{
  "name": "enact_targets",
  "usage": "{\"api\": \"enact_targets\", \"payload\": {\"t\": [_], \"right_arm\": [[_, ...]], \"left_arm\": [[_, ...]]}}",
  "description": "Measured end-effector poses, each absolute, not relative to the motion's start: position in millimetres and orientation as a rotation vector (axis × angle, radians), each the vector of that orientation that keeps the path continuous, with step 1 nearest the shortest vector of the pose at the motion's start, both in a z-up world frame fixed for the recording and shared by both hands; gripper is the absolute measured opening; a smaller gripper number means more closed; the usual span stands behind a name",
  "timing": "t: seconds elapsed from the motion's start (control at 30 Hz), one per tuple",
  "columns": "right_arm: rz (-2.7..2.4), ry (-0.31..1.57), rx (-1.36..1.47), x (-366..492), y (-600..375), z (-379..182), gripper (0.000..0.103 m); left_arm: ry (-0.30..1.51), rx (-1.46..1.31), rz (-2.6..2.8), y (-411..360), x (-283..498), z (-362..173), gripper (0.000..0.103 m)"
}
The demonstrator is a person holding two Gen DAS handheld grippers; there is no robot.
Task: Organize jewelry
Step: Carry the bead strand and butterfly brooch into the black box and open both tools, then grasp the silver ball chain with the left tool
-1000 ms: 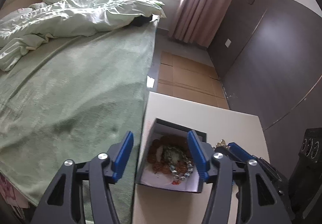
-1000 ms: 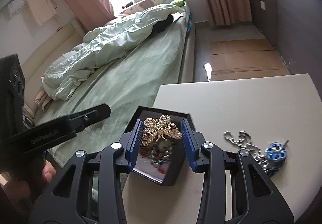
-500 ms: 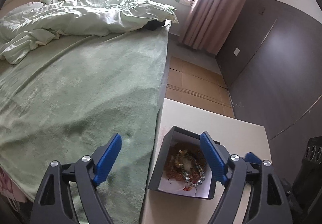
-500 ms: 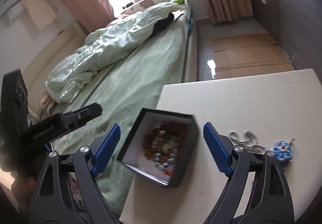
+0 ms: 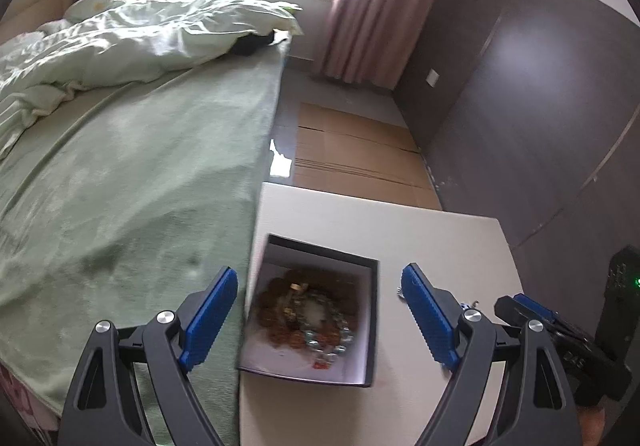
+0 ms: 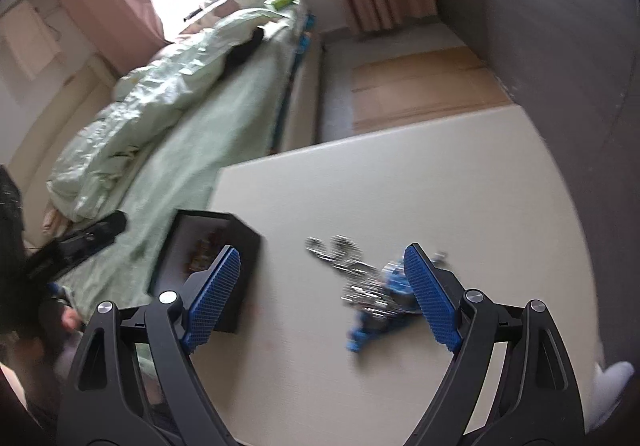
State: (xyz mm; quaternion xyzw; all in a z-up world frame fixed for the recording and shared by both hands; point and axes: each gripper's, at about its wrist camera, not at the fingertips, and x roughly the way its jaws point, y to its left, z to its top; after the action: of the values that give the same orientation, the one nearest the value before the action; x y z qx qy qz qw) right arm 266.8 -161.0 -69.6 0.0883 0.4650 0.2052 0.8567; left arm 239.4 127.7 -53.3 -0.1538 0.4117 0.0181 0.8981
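Both grippers wide, empty: left gripper (image 5: 318, 320) over the box (image 5: 372, 322), right gripper (image 6: 322, 300) near the chain (image 6: 340, 254) on the table (image 6: 400, 185). Risk: chain slips the pads; box sits at table edge, a nudge tips it.

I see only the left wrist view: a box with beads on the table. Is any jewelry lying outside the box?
Observer: Yes. A silver chain lies on the table, to the right of the box.
Operator: Is something else with it?
Observer: A blue piece lies at the chain's near end. It is too blurred to name.
Operator: Does the right gripper hold either one?
Observer: No. The right gripper has just been opening its jaws and they stand wide. The chain and the blue piece show between its fingers, but they are not gripped.
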Motion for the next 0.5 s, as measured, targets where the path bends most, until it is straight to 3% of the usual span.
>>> {"api": "enact_targets", "payload": {"t": [0.2,0.5], "right_arm": [[0.409,1.017,0.208,270,-192,-79,0.084],[0.363,1.027,0.219,274,-224,-83,0.084]], "left_arm": [[0.865,-0.275,-0.022,97,247,-56,0.079],[0.925,-0.236,-0.157,41,258,-71,0.06]]}}
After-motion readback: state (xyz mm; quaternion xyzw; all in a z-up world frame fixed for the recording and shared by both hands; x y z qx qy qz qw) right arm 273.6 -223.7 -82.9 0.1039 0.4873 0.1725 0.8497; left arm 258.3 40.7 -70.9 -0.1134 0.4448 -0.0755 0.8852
